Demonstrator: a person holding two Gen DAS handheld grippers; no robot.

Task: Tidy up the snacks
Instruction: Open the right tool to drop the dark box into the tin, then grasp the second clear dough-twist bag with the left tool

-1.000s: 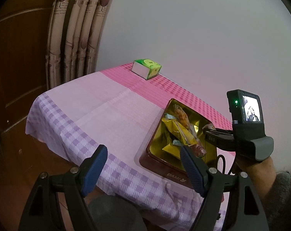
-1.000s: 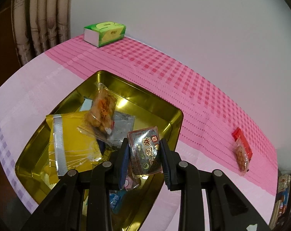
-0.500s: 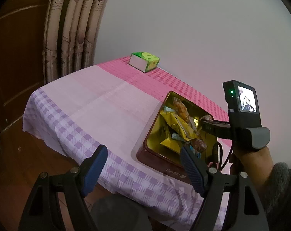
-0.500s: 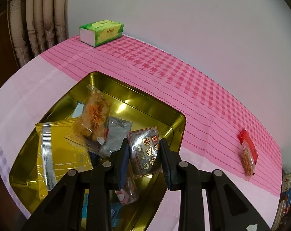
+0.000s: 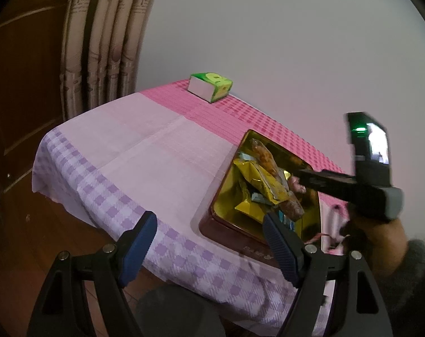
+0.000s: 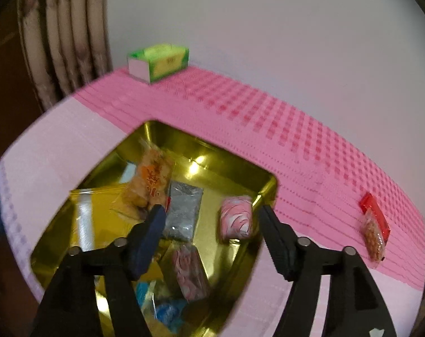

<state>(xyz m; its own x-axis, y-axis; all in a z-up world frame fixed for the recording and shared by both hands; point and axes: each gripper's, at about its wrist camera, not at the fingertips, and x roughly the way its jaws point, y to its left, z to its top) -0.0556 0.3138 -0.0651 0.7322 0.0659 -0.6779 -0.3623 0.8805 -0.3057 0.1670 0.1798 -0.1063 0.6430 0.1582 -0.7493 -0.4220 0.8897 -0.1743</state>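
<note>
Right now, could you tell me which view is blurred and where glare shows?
Right wrist view: motion-blurred overall, bright glare spots on the gold metal tin. Left wrist view: mostly sharp, but the right gripper is smeared; edges bend from fisheye.

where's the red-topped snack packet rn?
In the right wrist view, the red-topped snack packet lies on the pink checked tablecloth, outside and right of the gold tin, beyond the open right gripper.

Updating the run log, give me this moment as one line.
right gripper: open, over tin | left gripper: open, empty, off table edge | red snack: on cloth, outside tin
</note>
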